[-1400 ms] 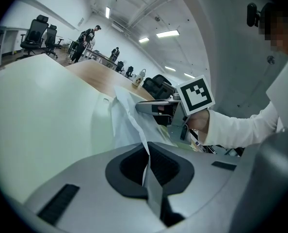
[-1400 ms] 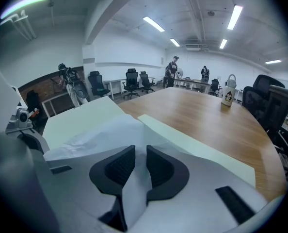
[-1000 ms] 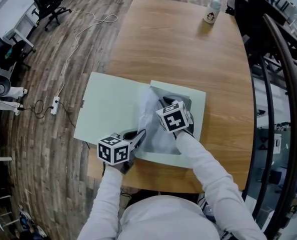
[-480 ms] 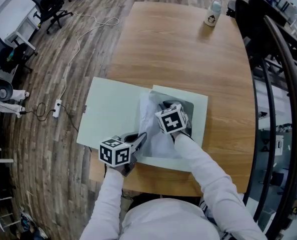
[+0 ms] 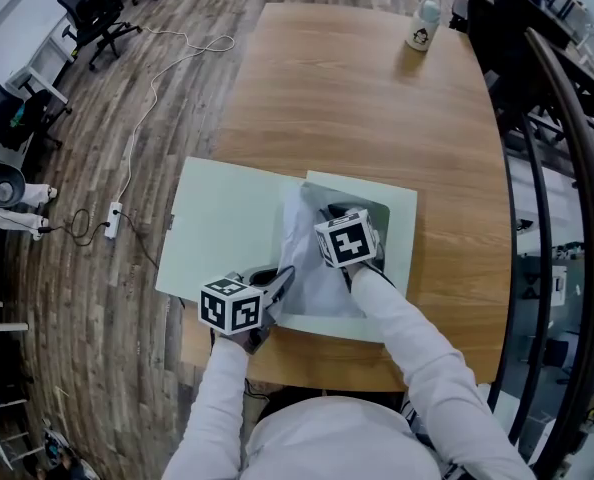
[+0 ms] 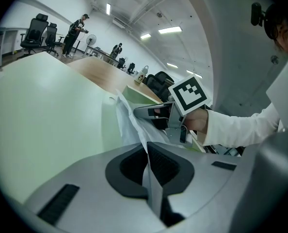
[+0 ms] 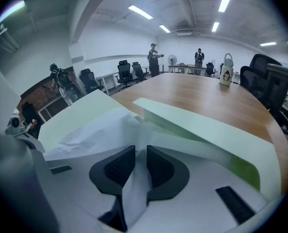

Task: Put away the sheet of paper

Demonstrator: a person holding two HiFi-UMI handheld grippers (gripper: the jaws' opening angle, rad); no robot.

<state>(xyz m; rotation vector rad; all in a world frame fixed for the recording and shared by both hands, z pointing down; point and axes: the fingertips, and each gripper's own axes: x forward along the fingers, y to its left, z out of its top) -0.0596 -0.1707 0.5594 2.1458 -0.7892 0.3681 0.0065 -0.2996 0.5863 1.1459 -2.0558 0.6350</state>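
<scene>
Left of the pale green card folder (image 5: 227, 230), on the wood-plank floor, a white power strip (image 5: 112, 211) lies with its white cable (image 5: 149, 98) trailing away toward black office chairs (image 5: 102, 8). The folder lies open at the near end of the long light-brown wooden table (image 5: 357, 98), and its left leaf lies flat, reaching past the table's left edge.

At the folder's near edge, toward its middle, the left gripper (image 5: 282, 273) has its jaws pressed together on the near edge of the crumpled white sheet of paper (image 5: 312, 268); the thin sheet runs straight up between the black pads. The paper lies rumpled in the folder's fold, spreading onto the right half.

Just right of the fold, the right gripper (image 5: 327, 211) points down into the folder, its jaws likewise clamped on a fold of the same sheet. The folder's right leaf (image 5: 397, 218) is lifted at a slant over the paper.

Well beyond the folder, at the table's far right corner, a white bottle with a penguin picture (image 5: 424, 20) stands upright.
</scene>
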